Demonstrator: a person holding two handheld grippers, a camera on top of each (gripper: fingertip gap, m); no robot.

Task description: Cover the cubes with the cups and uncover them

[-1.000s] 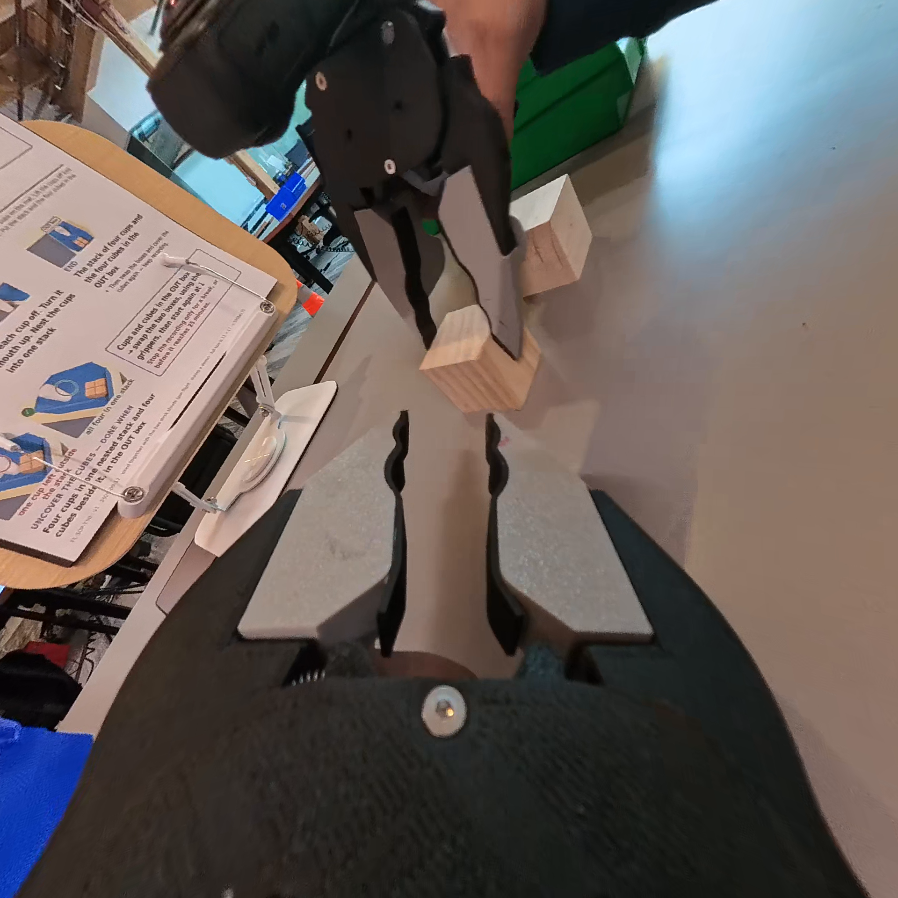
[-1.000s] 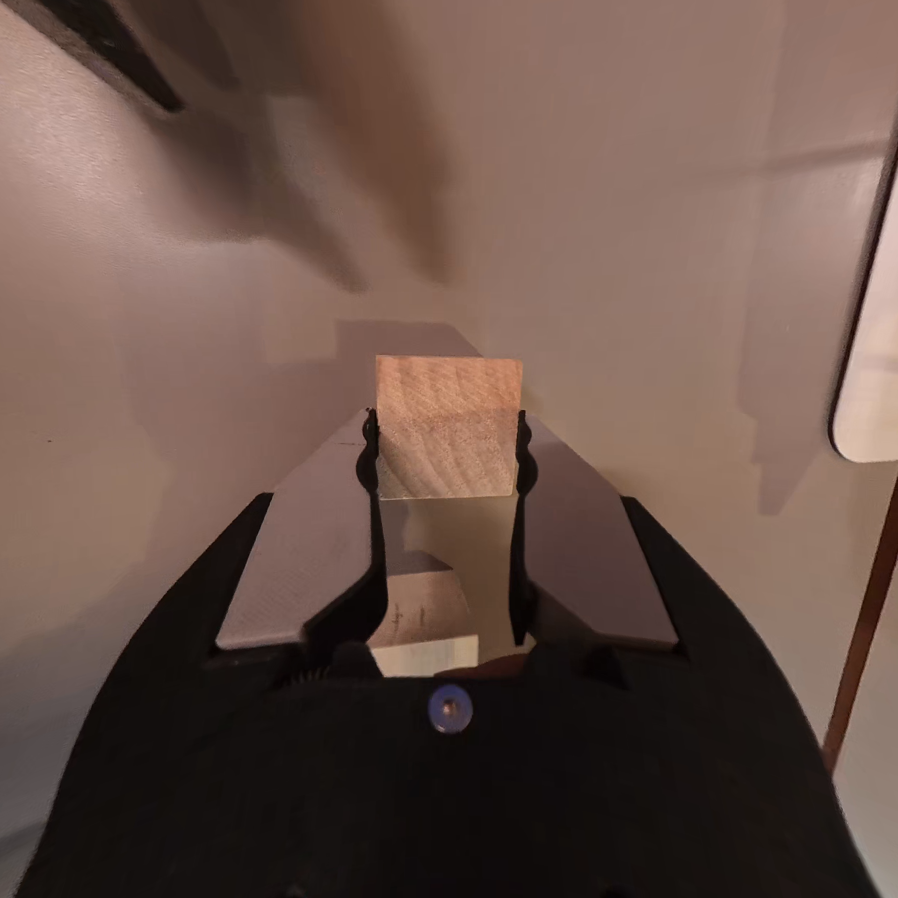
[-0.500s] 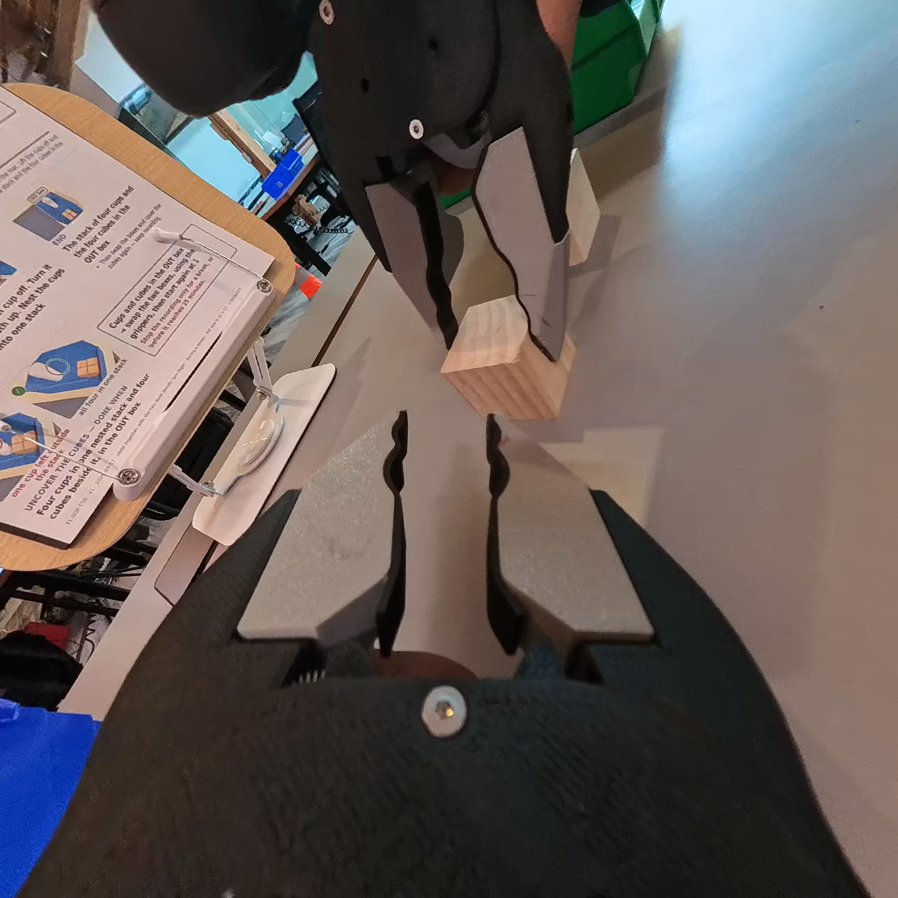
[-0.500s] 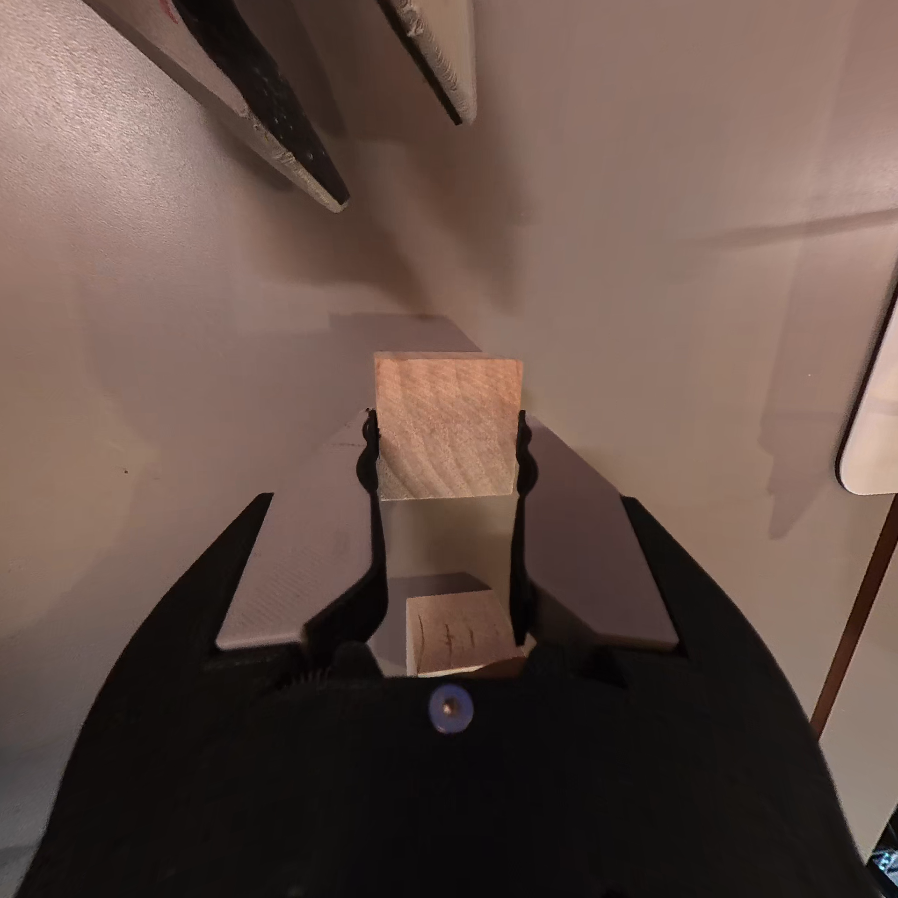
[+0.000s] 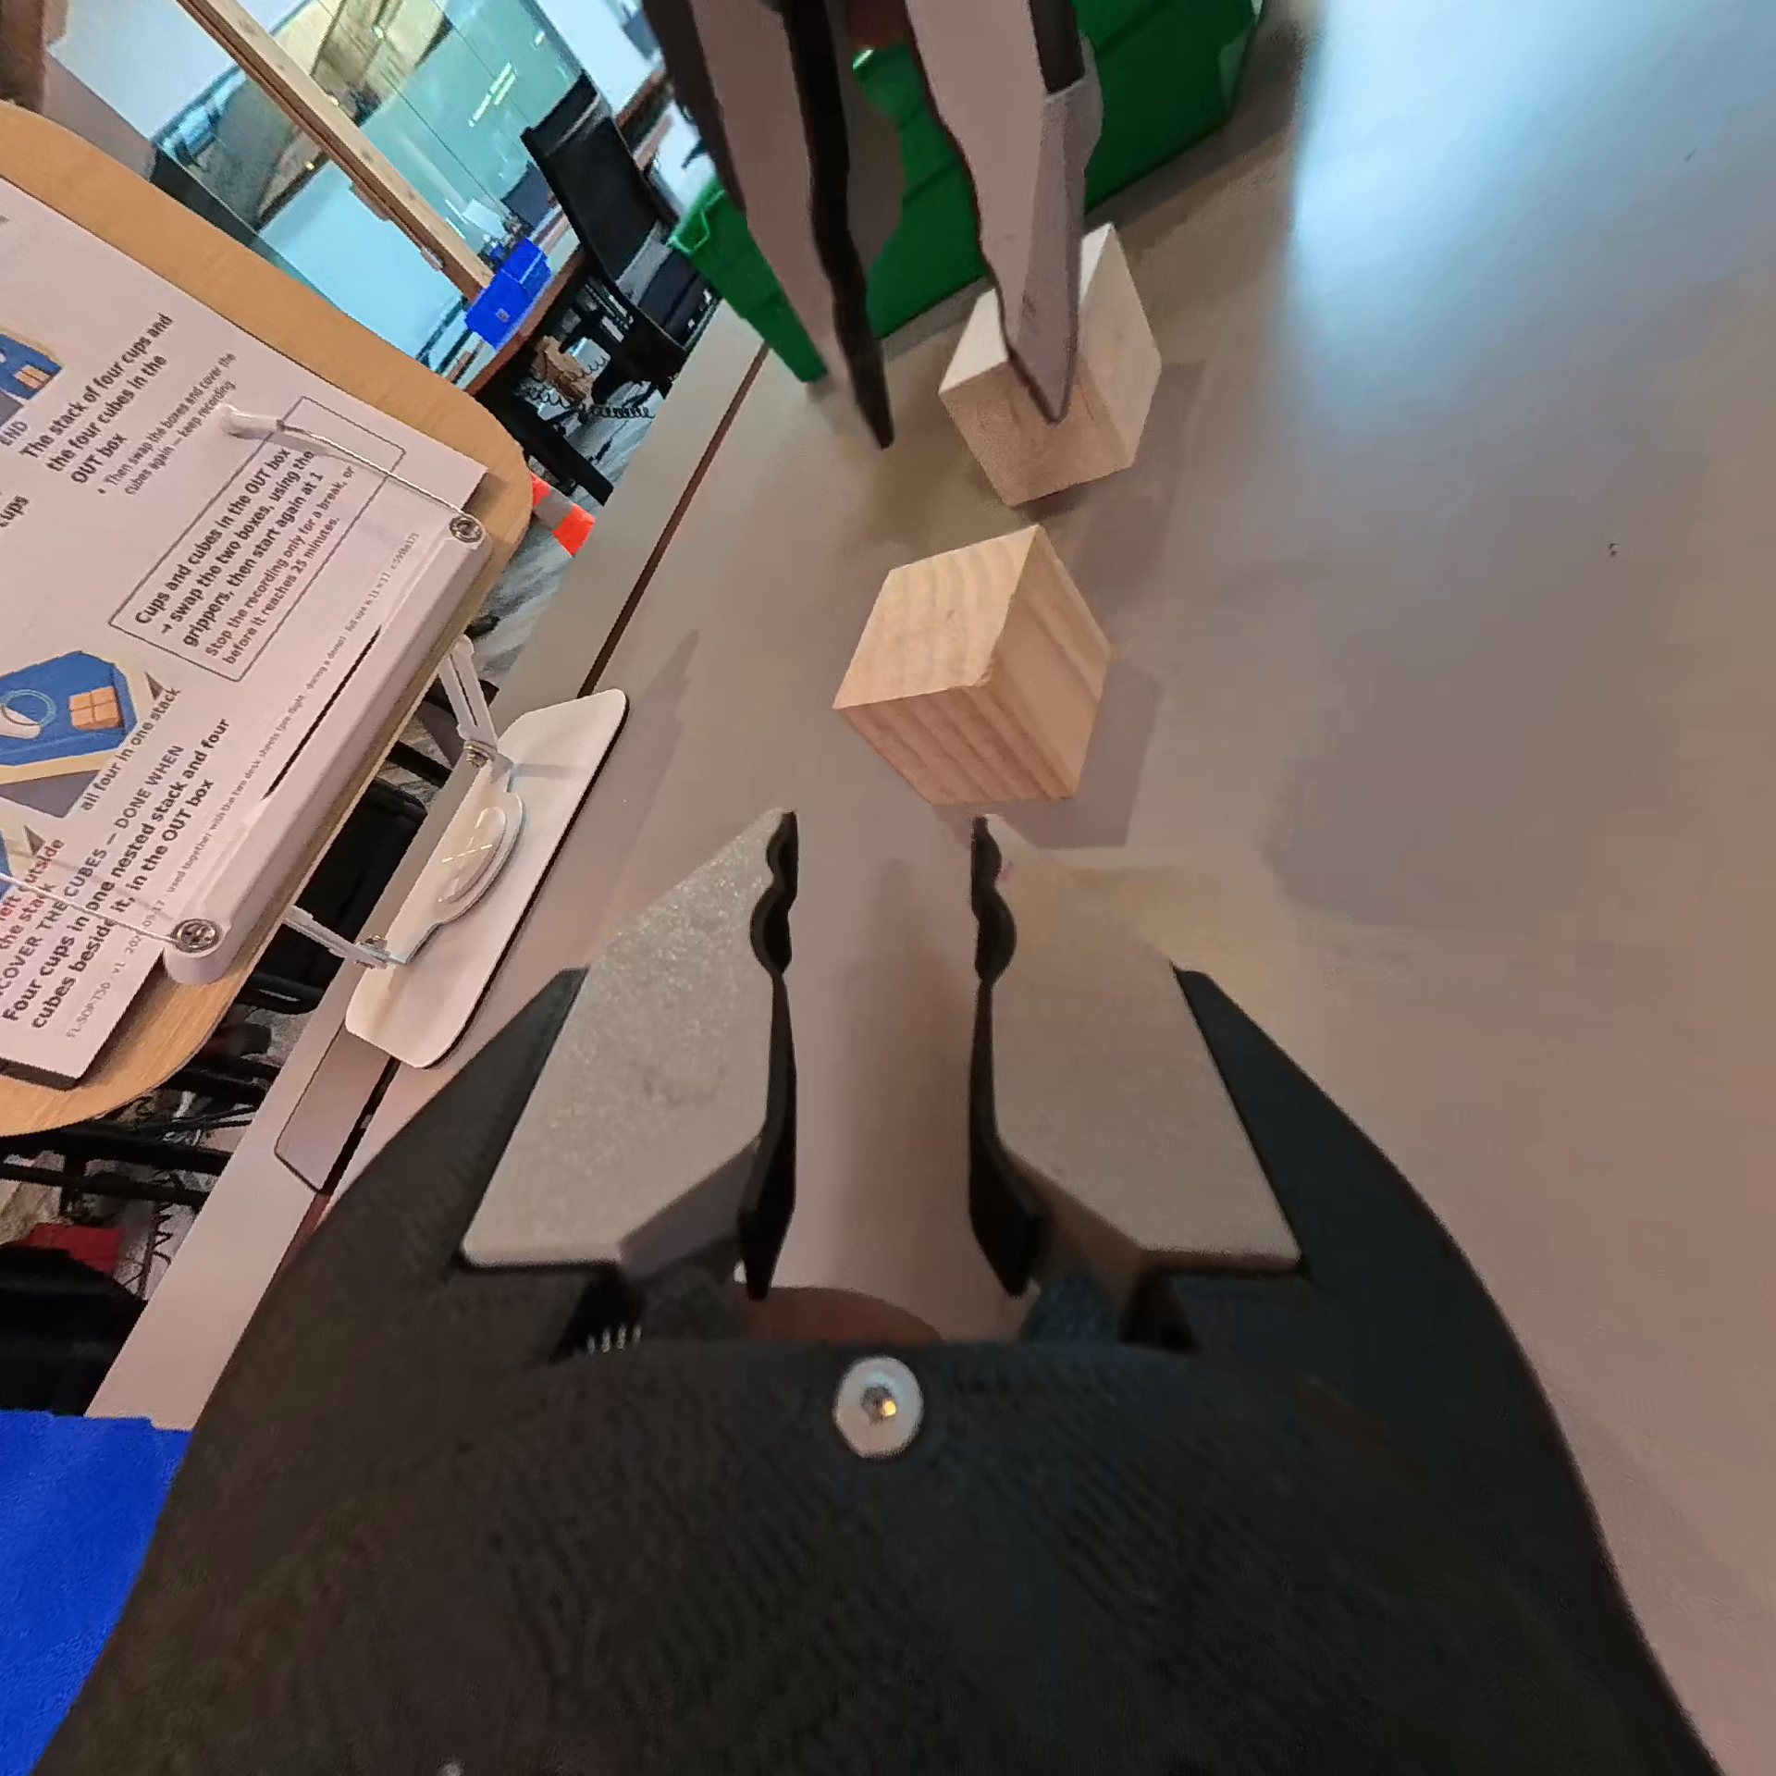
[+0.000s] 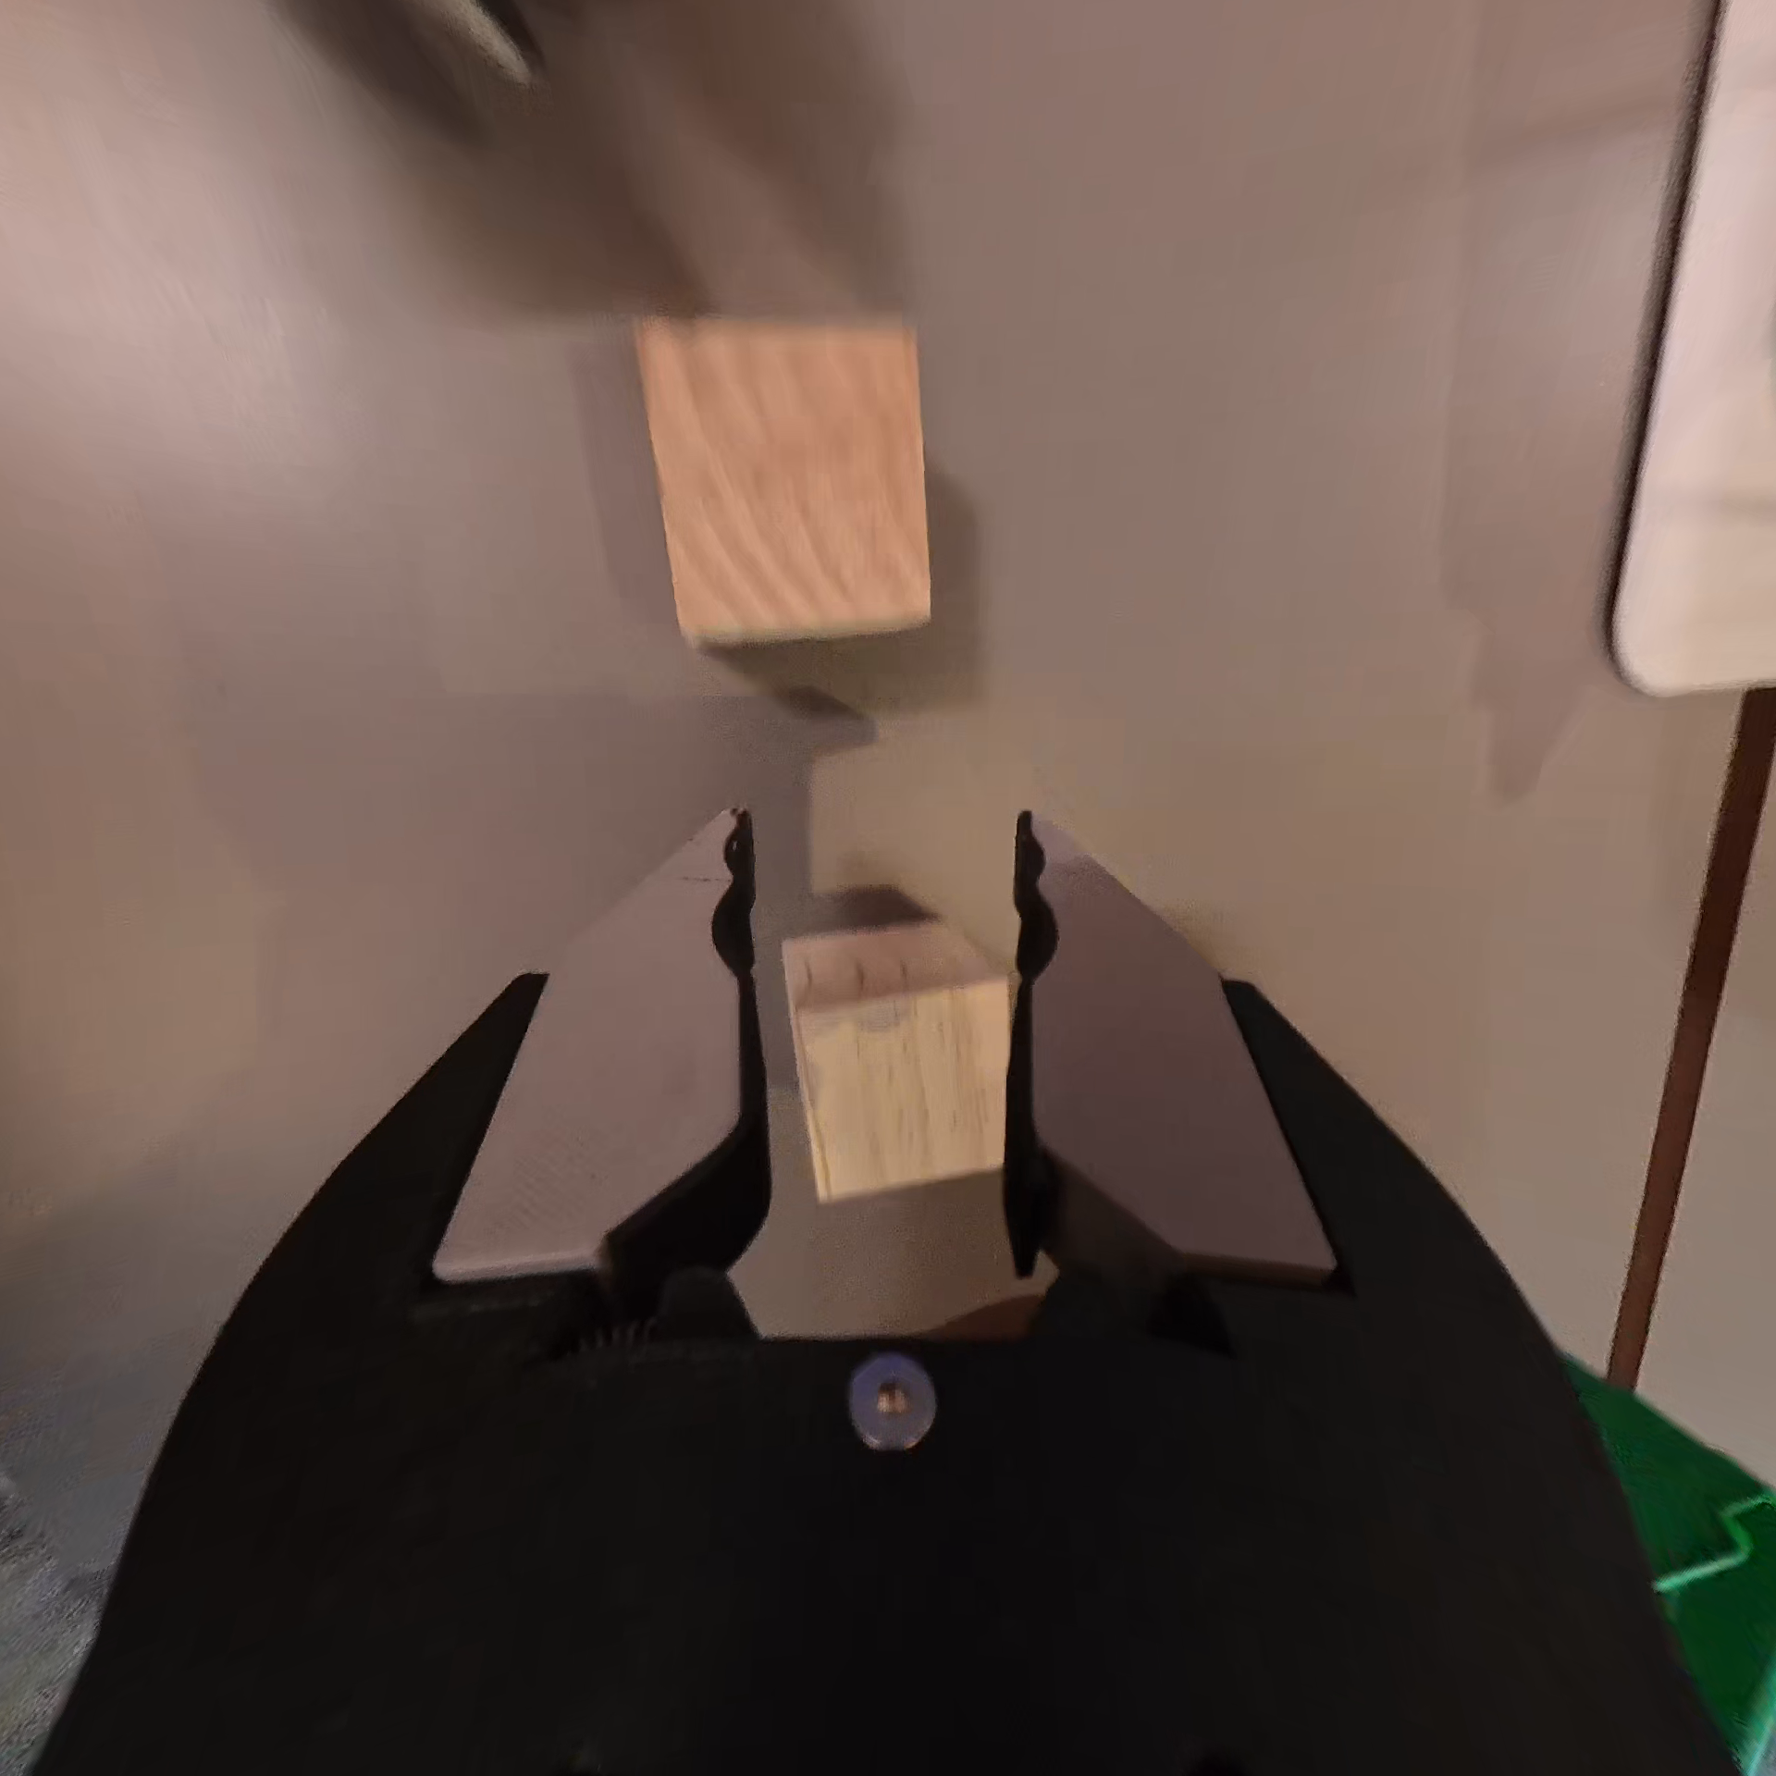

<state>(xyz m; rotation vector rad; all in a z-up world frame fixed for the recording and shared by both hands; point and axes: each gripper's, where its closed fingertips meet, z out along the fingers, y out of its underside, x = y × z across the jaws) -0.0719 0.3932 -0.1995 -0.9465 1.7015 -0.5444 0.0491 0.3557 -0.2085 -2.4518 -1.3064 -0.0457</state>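
A wooden board bearing a printed instruction sheet (image 5: 192, 596) on a white stand (image 5: 481, 865) at the worktop's left edge; green plastic bin (image 5: 923, 240) at its far edge.

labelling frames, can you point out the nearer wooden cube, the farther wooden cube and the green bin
nearer wooden cube (image 5: 961, 634), left wrist view, on its top face
farther wooden cube (image 5: 1105, 327), left wrist view, on its top face beside the tong tip
green bin (image 5: 923, 250), left wrist view, on its side wall
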